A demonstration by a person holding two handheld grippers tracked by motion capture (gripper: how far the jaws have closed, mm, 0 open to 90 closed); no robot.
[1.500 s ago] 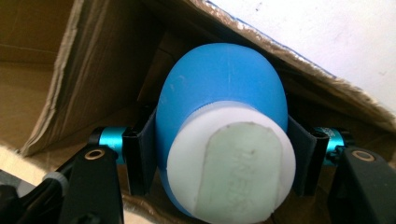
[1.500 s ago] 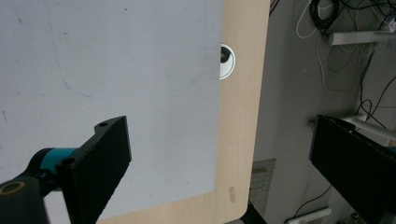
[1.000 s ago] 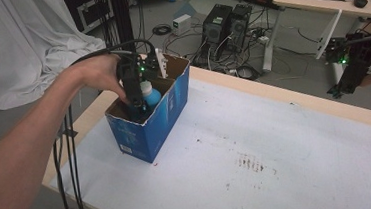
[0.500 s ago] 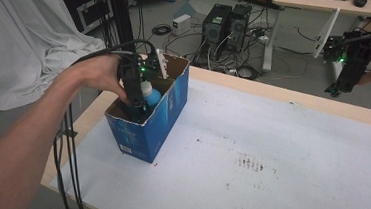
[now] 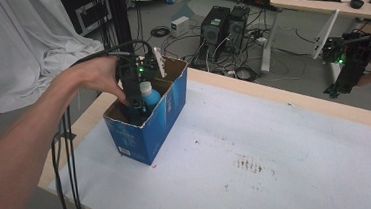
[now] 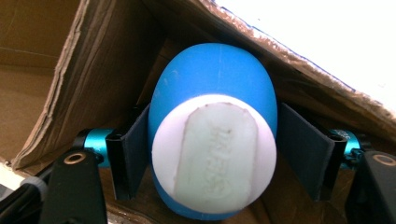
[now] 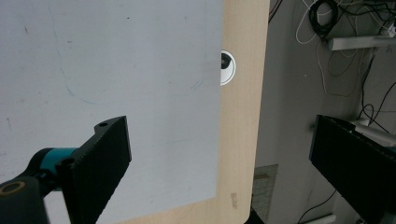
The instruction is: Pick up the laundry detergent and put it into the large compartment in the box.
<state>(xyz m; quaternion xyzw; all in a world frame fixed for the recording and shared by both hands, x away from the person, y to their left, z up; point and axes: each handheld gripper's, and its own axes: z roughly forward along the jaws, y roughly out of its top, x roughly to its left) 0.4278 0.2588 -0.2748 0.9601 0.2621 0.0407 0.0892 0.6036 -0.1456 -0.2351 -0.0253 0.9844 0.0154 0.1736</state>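
A blue bottle (image 5: 147, 93) with a white cap stands upright inside an open blue cardboard box (image 5: 160, 120) at the table's left. My left gripper (image 5: 137, 106) reaches down into the box. In the left gripper view the bottle (image 6: 215, 70) sits between the two black jaws of that gripper (image 6: 215, 140); the jaws have just been opening and stand beside its body without pressing on it. My right gripper (image 5: 340, 87) hangs over the table's far right corner. Seen in its own view, my right gripper (image 7: 219, 158) is wide open with nothing between the jaws.
A white sheet (image 5: 277, 142) covers the wooden table (image 7: 240, 116), whose edge holds a round white grommet (image 7: 227, 67). Computer towers (image 5: 225, 26) and cables lie on the floor behind. A white cloth (image 5: 13, 43) hangs at the left. Black cables (image 5: 68, 144) trail off the left edge.
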